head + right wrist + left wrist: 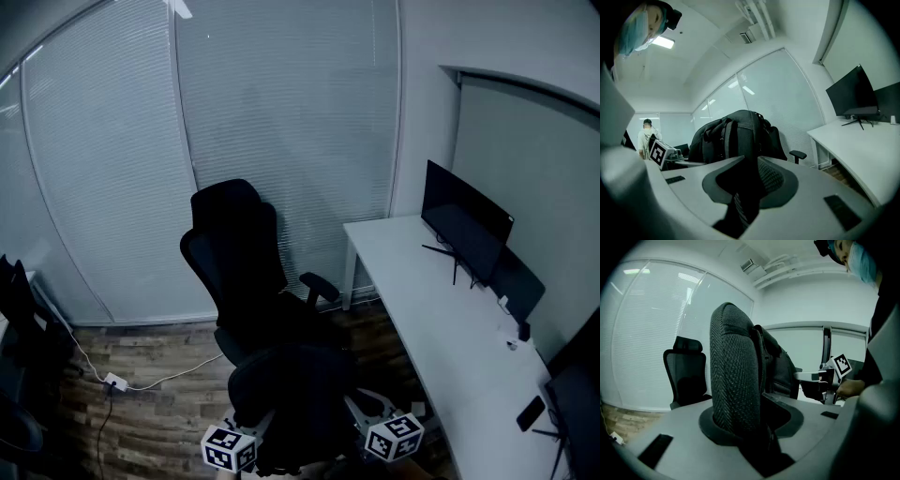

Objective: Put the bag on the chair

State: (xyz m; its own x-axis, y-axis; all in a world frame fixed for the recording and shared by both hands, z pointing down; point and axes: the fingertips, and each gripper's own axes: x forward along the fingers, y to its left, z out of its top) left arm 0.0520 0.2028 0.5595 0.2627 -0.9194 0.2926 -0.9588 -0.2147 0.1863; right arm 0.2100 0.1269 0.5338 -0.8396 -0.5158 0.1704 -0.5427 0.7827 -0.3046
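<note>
Blk backpack [292, 398] upright, hung by straps, near side of blk office chair [239, 267] w/ headrest, armrests.

Between the left gripper's [745, 427] fingers the strap [735, 380] is a coarse dark-grey weave; the bag [780, 369] beyond them is black. Farther past the fingers, the chair [686, 376] is black and the blinds [637, 333] are pale and finely striped.

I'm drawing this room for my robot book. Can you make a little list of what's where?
bag: black, held up in front of the chair
left claw: shut on a strap
right claw: also shut on a strap
chair: black, by the window blinds
desk: white, right side, monitor on it
</note>
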